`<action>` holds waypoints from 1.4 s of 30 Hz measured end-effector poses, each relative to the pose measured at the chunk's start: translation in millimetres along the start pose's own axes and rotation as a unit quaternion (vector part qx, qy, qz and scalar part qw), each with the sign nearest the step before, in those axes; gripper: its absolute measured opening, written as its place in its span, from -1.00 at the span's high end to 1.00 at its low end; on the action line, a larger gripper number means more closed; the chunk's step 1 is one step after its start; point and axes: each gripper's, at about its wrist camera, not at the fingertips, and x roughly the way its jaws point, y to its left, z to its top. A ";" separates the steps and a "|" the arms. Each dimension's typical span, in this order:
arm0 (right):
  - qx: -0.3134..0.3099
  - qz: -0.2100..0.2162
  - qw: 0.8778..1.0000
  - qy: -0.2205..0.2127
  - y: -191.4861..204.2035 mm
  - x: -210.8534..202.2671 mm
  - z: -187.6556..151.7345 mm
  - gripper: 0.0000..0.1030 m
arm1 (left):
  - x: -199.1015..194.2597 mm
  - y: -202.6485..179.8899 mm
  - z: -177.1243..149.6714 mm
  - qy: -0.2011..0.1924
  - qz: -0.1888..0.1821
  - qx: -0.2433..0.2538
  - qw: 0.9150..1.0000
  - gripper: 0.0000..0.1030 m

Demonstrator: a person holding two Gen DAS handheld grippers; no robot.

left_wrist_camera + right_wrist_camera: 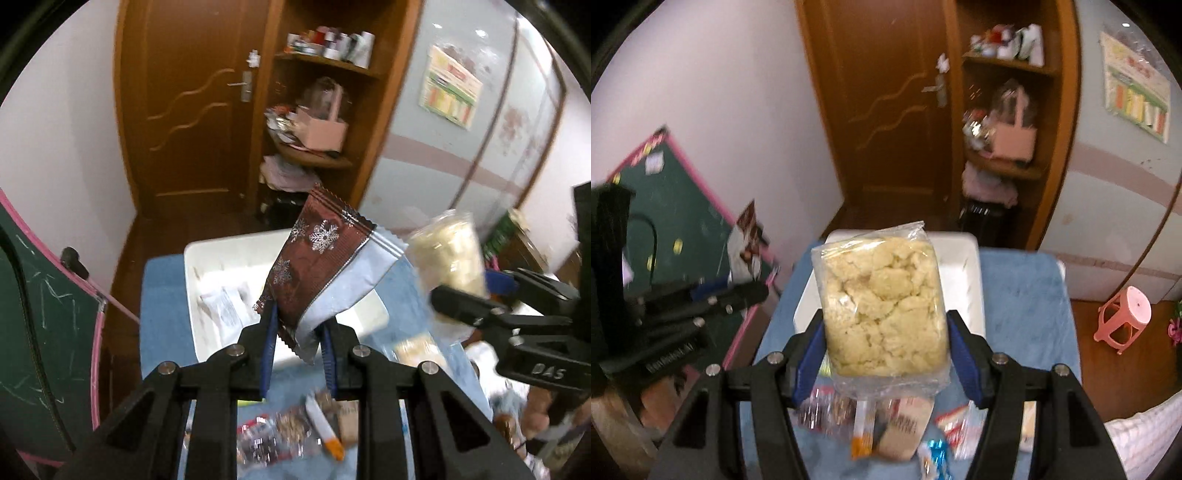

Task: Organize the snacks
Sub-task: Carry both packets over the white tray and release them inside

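Got both hands loaded here. My left gripper (299, 325) is clamped tight on the bottom corner of a brown snowflake snack packet (317, 273), held up in the air above the white tray (229, 254). My right gripper (886, 343) is pinching a clear bag of pale crumbly snack (882, 306) by its sides, also over the tray. More wrapped snacks (871, 417) are lying on the blue-covered surface (1015, 306) below.
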 end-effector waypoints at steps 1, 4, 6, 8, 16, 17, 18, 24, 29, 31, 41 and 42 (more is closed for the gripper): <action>0.005 -0.004 1.000 -0.006 -3.0 1.5 6.6 -0.22 | 4.1 1.1 6.3 0.000 0.004 -0.007 1.000 0.61; 0.026 -0.007 1.000 -0.014 -13.6 15.1 25.2 -0.22 | 18.2 0.0 23.3 0.000 0.012 -0.023 1.000 0.61; 0.037 -0.009 0.999 -0.015 -20.1 21.5 28.1 -0.22 | 28.5 -0.8 30.7 0.001 0.023 -0.021 1.000 0.61; 0.044 -0.006 0.999 -0.009 -27.0 32.4 33.2 -0.22 | 38.6 -0.1 31.6 0.002 0.034 -0.017 0.999 0.61; 0.044 -0.008 0.999 0.021 -37.0 74.5 37.8 -0.23 | 84.3 8.3 36.4 0.034 0.073 -0.030 0.996 0.61; 0.043 -0.008 0.999 0.024 -38.3 78.9 38.4 -0.23 | 89.0 9.6 35.8 0.039 0.076 -0.031 0.996 0.60; 0.041 -0.009 0.999 0.027 -39.1 82.5 38.6 -0.23 | 93.8 10.7 34.8 0.044 0.081 -0.031 0.995 0.60; 0.032 -0.010 0.999 0.042 -37.2 97.4 35.8 -0.23 | 107.2 13.5 31.6 0.060 0.093 -0.038 0.993 0.58; 0.027 -0.007 0.998 0.052 -34.3 104.5 33.9 -0.24 | 109.2 15.6 31.1 0.064 0.104 -0.044 0.992 -0.19; 0.029 -0.007 0.998 0.061 -34.4 108.0 35.2 -0.27 | 105.2 16.8 30.6 0.049 0.117 -0.046 0.991 -0.57; 0.047 -0.011 0.997 0.060 -38.3 103.7 34.7 -0.50 | 90.9 16.1 27.1 0.046 0.106 -0.040 0.992 -0.61; 0.050 -0.012 0.997 0.059 -38.3 102.3 34.6 -0.51 | 88.2 15.6 26.9 0.045 0.106 -0.040 0.993 -0.61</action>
